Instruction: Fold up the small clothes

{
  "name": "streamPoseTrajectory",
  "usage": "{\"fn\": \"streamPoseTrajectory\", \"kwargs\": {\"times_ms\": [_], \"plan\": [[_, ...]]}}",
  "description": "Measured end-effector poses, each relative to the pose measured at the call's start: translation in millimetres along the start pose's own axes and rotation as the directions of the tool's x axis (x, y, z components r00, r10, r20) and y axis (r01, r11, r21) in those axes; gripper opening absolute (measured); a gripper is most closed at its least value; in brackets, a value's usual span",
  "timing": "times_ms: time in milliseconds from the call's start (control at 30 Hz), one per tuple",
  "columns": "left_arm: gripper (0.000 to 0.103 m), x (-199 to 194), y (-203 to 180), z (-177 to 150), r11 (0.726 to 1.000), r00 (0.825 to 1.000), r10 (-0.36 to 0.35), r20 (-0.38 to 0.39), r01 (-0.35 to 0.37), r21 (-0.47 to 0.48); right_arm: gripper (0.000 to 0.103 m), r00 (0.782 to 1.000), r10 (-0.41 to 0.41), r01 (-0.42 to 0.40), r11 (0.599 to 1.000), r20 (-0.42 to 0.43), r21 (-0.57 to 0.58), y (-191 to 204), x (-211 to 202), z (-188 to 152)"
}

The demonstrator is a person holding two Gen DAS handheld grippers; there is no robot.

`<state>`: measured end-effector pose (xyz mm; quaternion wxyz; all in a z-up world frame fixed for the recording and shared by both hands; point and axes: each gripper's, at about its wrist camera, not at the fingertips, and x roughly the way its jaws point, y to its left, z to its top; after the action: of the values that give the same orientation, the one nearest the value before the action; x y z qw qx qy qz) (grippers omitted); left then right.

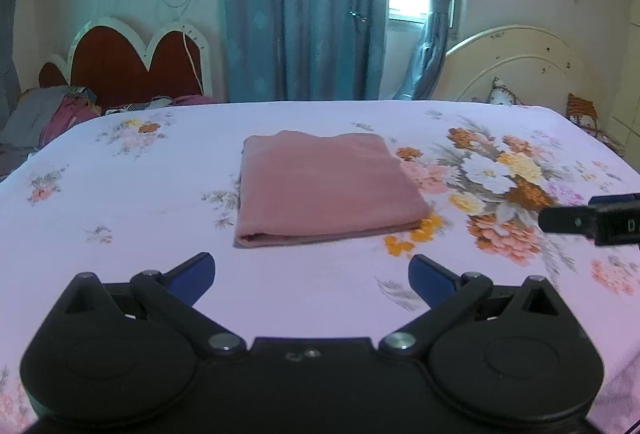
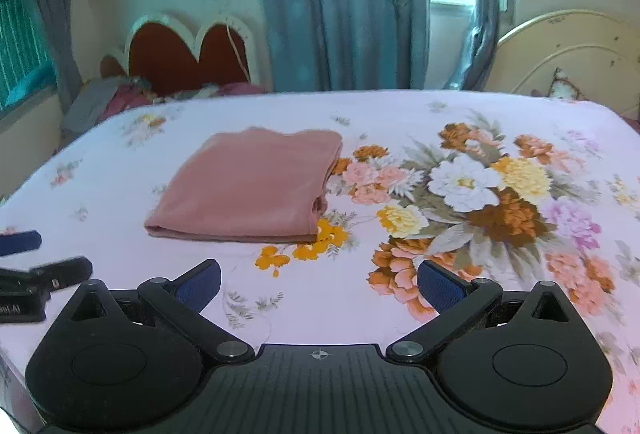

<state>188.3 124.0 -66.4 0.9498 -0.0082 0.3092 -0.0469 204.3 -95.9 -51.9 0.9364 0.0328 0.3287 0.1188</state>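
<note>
A pink cloth (image 1: 326,187) lies folded into a neat rectangle on the floral bedsheet (image 1: 120,218); it also shows in the right wrist view (image 2: 256,185). My left gripper (image 1: 312,274) is open and empty, a little short of the cloth's near edge. My right gripper (image 2: 320,282) is open and empty, nearer than the cloth and to its right. The right gripper's tip shows at the right edge of the left wrist view (image 1: 568,220). The left gripper shows at the left edge of the right wrist view (image 2: 36,262).
A red heart-shaped headboard (image 1: 136,61) with a heap of clothes (image 1: 60,109) stands back left. A cream headboard (image 1: 516,61) stands back right. Blue curtains (image 1: 304,5) hang behind the bed. The bed's far edge (image 1: 320,103) runs across the view.
</note>
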Motion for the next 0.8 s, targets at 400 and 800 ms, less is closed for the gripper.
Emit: {"fn": "streamPoseTrajectory", "kwargs": {"times_ms": [400,800], "plan": [[0.103,-64.1,-30.6,-18.6,1.000,0.999,-0.026,0.048,0.026,-0.004,0.103,0.999,-0.018,0.016,0.999,0.041,0.044,15.5,-73.5,-21.4],[0.103,-88.4,-31.4,-22.2,0.999,0.996,-0.028,0.087,0.031,-0.025,0.103,0.998,-0.023,0.023,1.000,0.062,-0.004,32.3,-99.2,-28.5]]}}
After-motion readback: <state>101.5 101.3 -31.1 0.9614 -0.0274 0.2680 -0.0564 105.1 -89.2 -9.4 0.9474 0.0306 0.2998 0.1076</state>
